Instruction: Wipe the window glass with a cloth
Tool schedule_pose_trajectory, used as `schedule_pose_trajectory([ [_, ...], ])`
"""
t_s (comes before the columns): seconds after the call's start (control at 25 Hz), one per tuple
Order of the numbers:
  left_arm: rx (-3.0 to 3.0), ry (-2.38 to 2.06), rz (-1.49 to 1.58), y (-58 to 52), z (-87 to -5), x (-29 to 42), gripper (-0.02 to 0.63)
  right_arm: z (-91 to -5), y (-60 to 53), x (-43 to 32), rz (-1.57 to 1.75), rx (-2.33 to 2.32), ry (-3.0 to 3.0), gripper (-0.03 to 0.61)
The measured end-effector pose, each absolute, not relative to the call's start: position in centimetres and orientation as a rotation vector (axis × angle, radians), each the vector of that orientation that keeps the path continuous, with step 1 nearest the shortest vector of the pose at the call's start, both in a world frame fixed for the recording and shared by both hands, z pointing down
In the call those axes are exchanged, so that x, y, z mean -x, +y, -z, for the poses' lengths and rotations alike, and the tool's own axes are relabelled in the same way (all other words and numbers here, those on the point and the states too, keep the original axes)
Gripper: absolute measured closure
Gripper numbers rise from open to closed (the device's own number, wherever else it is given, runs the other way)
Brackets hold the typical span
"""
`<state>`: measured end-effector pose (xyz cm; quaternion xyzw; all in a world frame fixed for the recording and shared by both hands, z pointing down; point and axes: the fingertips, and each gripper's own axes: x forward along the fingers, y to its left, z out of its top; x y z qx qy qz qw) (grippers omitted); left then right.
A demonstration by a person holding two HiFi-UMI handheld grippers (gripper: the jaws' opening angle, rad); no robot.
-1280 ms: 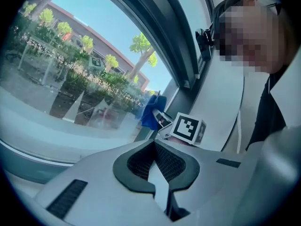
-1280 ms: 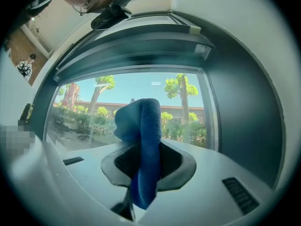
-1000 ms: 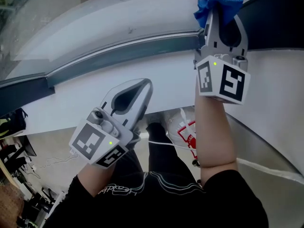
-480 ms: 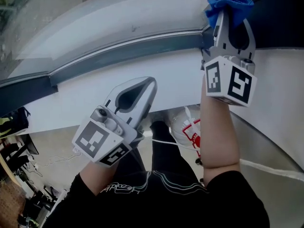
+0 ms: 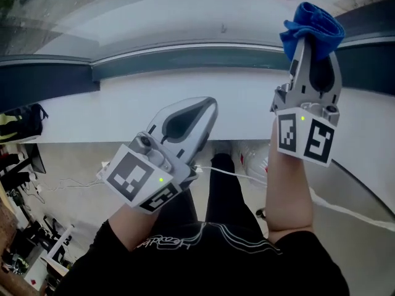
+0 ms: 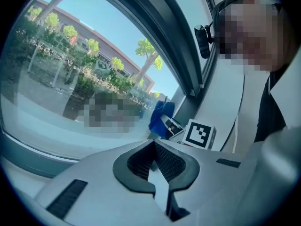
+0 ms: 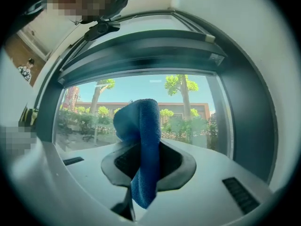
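Observation:
The window glass (image 5: 154, 14) runs across the top of the head view, above a dark frame (image 5: 185, 59) and a white sill (image 5: 92, 113). My right gripper (image 5: 310, 47) is raised at the right, shut on a blue cloth (image 5: 311, 26) that bunches out past its tips, close to the glass. In the right gripper view the blue cloth (image 7: 142, 124) stands pinched between the jaws, with the window glass (image 7: 188, 107) just beyond. My left gripper (image 5: 208, 105) hangs lower over the sill, shut and holding nothing. The left gripper view shows the blue cloth (image 6: 160, 118) against the window glass (image 6: 70, 79).
A dark vertical frame post (image 7: 247, 112) bounds the pane on the right. Below the sill a white cable (image 5: 241, 174) and a white bag with red print (image 5: 253, 159) lie on the floor. Cluttered gear (image 5: 21, 165) sits at the far left.
My right gripper has carried the blue cloth to the right along the window. The left gripper has drifted a little right and up, still shut.

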<state>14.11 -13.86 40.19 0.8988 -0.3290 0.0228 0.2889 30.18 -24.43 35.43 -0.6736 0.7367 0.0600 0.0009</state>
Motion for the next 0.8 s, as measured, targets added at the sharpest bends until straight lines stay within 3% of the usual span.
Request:
schedule_pose_trajectory([
  [0.8,-2.181,-1.283,0.018,-9.8,-43.1,21.5,0.607,-42.3,-21.5,13.1,0.022,1.523,2.751,0.515],
])
